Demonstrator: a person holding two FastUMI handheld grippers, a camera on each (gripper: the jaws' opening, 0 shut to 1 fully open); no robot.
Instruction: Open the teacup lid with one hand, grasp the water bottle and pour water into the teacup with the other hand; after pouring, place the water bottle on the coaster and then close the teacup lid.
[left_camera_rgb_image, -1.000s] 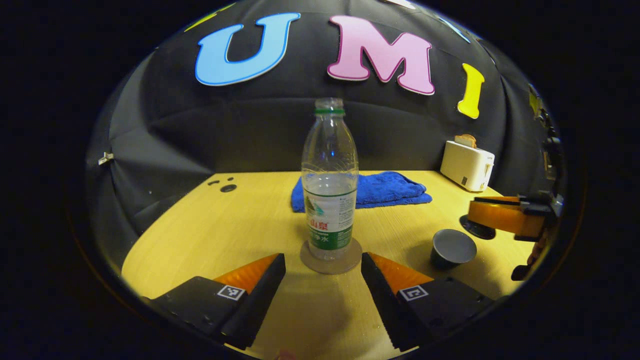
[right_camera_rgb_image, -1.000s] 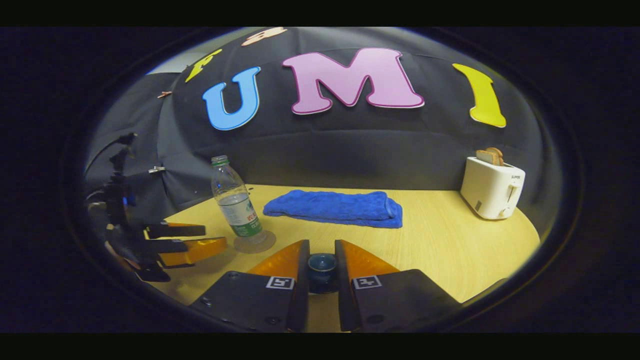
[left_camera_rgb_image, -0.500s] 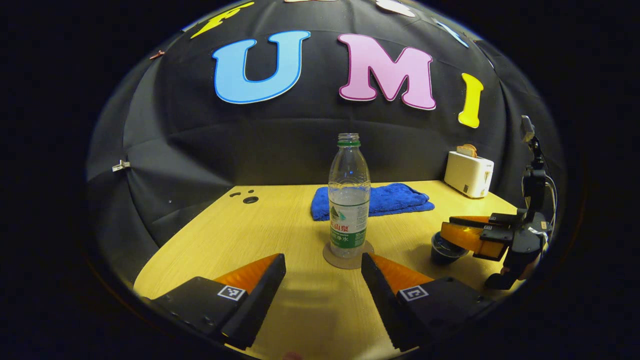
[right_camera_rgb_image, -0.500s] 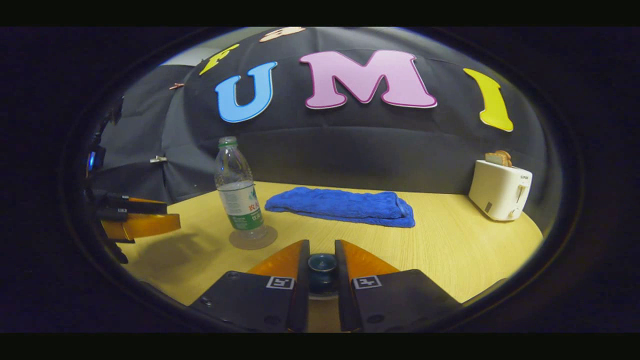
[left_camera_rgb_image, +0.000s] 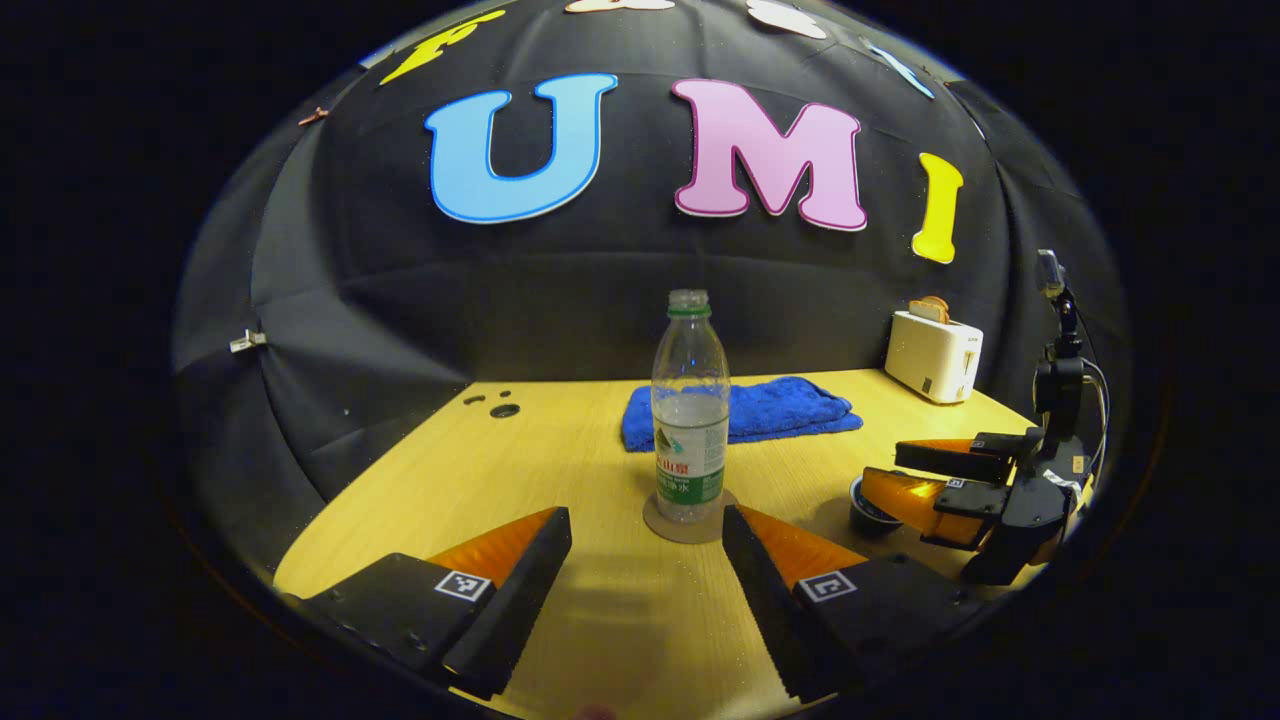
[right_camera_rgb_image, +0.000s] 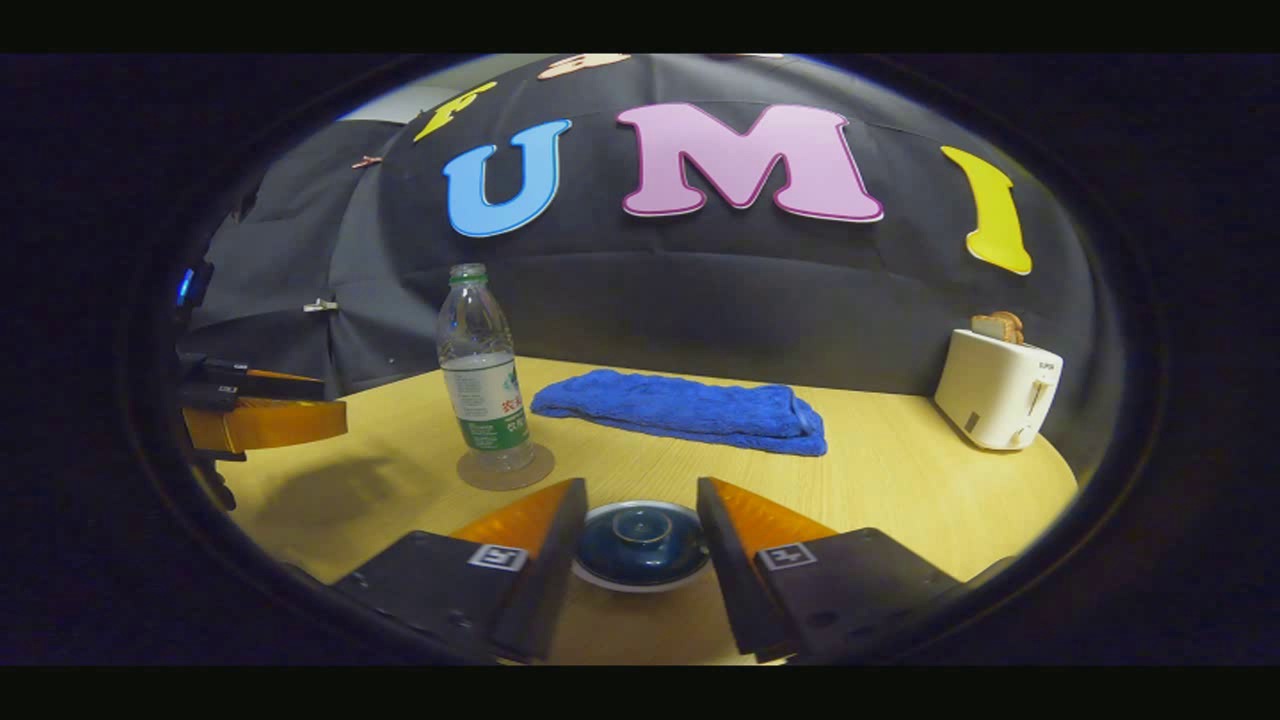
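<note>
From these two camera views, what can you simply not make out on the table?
- Water inside the teacup: in the left gripper view the right gripper covers much of it; in the right gripper view the lid covers it.
- Bottle label: too small in both views.
- Coaster: its middle hidden under the bottle.
- Toaster controls: too small at the right gripper view's edge.

Water bottle (left_camera_rgb_image: 690, 405): clear, glossy plastic with a printed paper-like label. Coaster (left_camera_rgb_image: 690, 520): matt, smooth disc. Teacup lid (right_camera_rgb_image: 641, 541): dark glazed ceramic, glossy. Surface (left_camera_rgb_image: 560, 450): pale wood-grain laminate, smooth, faint sheen. Towel (right_camera_rgb_image: 685, 411) toward the far edge: blue terry cloth, rough pile. Toaster (right_camera_rgb_image: 998, 388) at the far right corner: cream plastic, semi-gloss.
</note>
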